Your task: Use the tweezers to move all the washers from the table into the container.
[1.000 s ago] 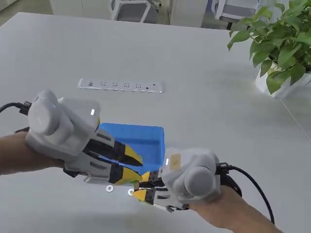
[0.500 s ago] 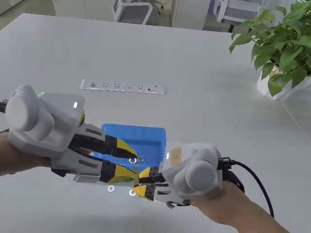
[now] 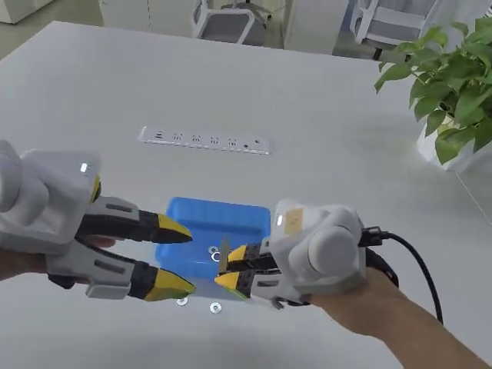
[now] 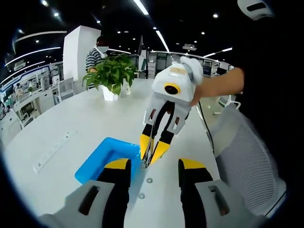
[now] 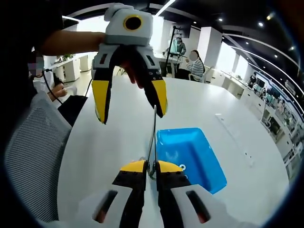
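Tweezers (image 3: 224,257) sat clamped in the right gripper (image 3: 232,269) above the container (image 3: 231,209); the left gripper (image 3: 181,260) gaped empty. Two washers (image 3: 215,307) lay just outside the container's edge; picking one probably wanted low, level tips.

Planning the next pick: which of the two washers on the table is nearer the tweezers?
The right-hand washer, just below the right gripper holding the tweezers; the other washer lies further left, beside the left gripper.
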`<state>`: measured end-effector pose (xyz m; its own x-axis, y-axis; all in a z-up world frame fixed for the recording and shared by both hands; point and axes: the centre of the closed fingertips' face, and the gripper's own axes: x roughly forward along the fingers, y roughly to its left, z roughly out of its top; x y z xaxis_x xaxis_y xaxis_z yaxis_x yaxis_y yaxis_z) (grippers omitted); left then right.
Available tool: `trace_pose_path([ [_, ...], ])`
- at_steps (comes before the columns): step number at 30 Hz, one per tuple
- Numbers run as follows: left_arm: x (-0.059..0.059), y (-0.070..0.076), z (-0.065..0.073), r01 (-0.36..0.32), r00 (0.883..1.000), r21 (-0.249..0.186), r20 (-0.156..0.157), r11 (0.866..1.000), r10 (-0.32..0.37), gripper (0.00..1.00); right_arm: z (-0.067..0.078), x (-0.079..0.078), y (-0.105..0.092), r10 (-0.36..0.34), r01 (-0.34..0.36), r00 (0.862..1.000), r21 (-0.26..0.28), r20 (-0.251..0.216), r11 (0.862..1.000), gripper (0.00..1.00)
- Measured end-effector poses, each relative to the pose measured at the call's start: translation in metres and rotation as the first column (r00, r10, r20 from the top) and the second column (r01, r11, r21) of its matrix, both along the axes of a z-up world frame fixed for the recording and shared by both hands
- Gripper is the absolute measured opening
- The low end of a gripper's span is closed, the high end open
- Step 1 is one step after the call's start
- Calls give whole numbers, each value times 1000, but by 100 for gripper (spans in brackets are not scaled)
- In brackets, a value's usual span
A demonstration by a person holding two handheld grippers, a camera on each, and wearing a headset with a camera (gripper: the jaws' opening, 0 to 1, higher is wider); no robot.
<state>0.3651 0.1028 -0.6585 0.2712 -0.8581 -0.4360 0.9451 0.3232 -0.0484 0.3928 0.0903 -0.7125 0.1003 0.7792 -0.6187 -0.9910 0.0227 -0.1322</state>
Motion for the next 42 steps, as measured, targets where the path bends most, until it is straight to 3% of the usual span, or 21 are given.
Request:
trace_pose_path([
  [5, -1, 7, 0, -44, 999, -18, -2, 999, 44, 50, 5, 10, 1, 7, -7, 1000, -1, 11, 1000, 9],
  [12, -3, 16, -4, -115, 993, -28, -10, 993, 115, 67, 9, 26, 4, 17, -17, 999, 9, 32, 1000, 9],
  [16, -7, 18, -5, -138, 990, -43, -21, 989, 138, 71, 11, 33, 7, 31, -32, 999, 26, 40, 999, 9],
  [29, -6, 26, -6, -219, 976, -52, -18, 974, 218, 98, 4, 48, 19, 83, -85, 996, 49, 35, 995, 9],
  [42, -7, 32, -6, -251, 968, -56, -24, 966, 250, 99, -14, 50, 34, 170, -170, 985, 44, 15, 984, 9],
])
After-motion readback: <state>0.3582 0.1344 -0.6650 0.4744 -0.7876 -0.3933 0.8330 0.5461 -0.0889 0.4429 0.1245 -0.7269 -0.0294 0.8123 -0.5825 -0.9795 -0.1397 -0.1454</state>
